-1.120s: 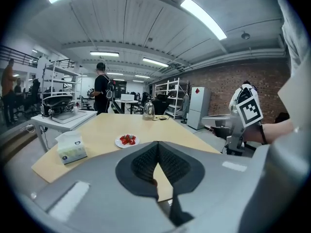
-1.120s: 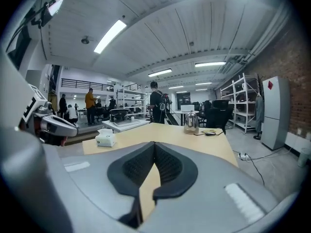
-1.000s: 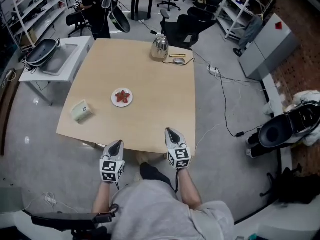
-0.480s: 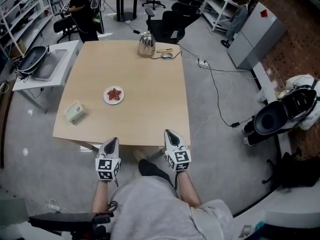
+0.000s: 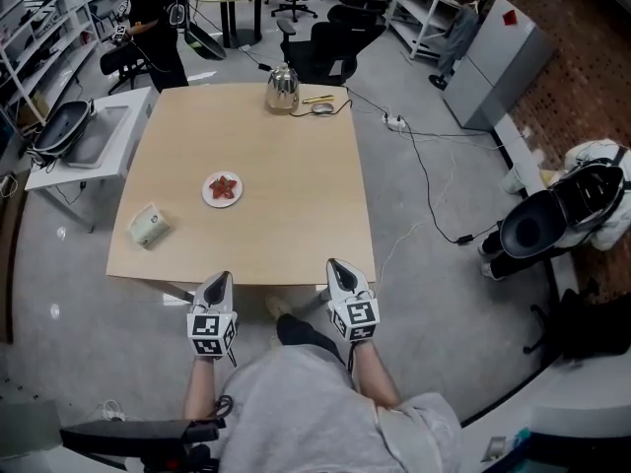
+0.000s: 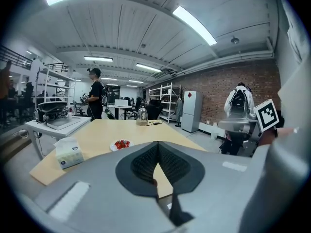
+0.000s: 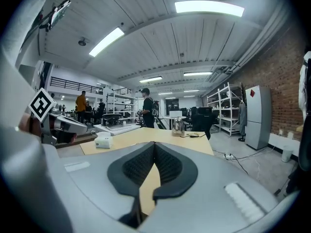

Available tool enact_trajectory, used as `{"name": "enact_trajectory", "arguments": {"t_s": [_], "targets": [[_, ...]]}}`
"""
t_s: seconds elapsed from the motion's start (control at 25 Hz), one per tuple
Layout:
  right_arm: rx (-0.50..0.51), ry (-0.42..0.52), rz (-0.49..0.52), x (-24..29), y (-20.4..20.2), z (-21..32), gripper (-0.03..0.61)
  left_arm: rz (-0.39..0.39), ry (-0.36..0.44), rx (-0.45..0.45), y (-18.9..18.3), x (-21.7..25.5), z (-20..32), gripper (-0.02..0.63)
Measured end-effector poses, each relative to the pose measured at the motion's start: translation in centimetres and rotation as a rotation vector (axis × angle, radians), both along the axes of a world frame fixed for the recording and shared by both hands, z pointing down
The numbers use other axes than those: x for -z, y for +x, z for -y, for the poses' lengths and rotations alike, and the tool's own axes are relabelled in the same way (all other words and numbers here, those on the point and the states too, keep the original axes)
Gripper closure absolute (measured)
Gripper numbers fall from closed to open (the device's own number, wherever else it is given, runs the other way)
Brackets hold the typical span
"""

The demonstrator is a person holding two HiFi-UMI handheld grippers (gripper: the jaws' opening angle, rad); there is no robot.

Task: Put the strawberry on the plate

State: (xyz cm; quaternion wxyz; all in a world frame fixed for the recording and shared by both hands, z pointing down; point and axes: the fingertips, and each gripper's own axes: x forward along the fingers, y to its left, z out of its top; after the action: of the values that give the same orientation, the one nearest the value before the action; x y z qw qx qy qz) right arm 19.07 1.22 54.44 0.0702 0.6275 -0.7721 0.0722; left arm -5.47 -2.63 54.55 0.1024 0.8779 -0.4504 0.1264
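Note:
A small white plate stands left of the middle of the light wooden table, with red strawberry lying on it. In the left gripper view the plate and its red fruit show beyond the jaws, well apart from them. My left gripper and right gripper hover at the table's near edge. Both are shut with nothing between the pads, as seen in the left gripper and right gripper views.
A pale green tissue box sits near the table's left edge. A metal kettle and small items stand at the far edge. A side table with a tray, office chairs, floor cables and a standing person surround the table.
The head view has swung a little, so the table sits slightly higher and further left. The right gripper has drifted slightly along the near edge. Both grippers stay shut and empty.

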Motion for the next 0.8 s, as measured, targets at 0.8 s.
{"name": "enact_trajectory", "arguments": {"t_s": [0.8], "targets": [[0.015, 0.001, 0.024, 0.31, -0.36, -0.23, 0.572, 0.009, 0.008, -0.001, 0.03, 0.46, -0.72, 0.594]]}}
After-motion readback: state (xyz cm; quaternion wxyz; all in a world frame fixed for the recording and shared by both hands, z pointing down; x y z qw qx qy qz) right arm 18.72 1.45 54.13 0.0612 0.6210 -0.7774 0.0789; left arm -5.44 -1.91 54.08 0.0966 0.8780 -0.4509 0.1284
